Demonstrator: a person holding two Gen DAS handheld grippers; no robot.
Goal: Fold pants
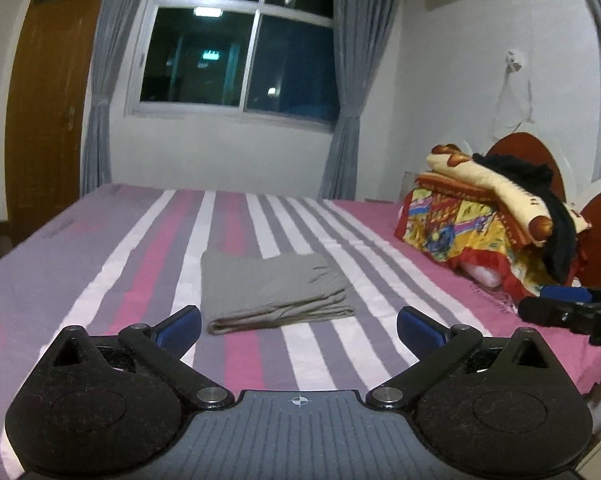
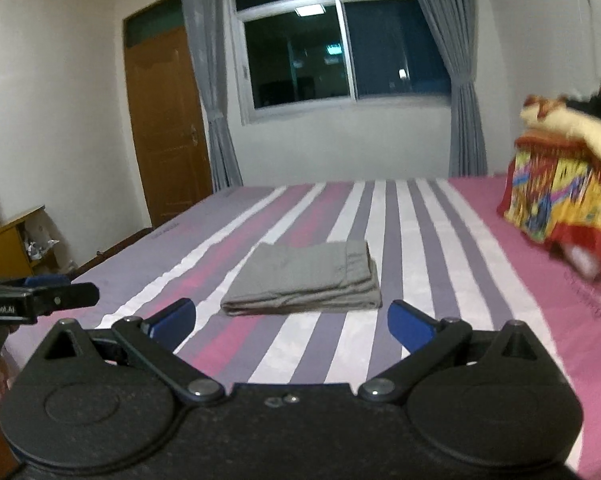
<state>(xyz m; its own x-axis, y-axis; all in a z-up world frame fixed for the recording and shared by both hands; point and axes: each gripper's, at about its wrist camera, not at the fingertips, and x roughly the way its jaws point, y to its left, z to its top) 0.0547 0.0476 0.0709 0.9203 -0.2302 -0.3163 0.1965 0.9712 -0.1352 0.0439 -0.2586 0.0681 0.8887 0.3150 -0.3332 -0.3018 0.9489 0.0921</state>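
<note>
Grey pants point(image 1: 274, 290) lie folded into a compact rectangle on the striped bed sheet point(image 1: 140, 264); they also show in the right wrist view point(image 2: 306, 278). My left gripper point(image 1: 299, 326) is open and empty, held above the bed's near edge just short of the pants. My right gripper point(image 2: 291, 322) is open and empty, also just short of the pants. The right gripper appears at the right edge of the left wrist view point(image 1: 572, 310), and the left gripper at the left edge of the right wrist view point(image 2: 40, 298).
A pile of colourful blankets and dark clothes point(image 1: 496, 216) sits at the head of the bed on the right, against a red headboard point(image 1: 528, 152). A window with grey curtains point(image 1: 240, 48) and a wooden door point(image 2: 164, 124) stand beyond the bed. A yellow cabinet point(image 2: 8, 240) stands at far left.
</note>
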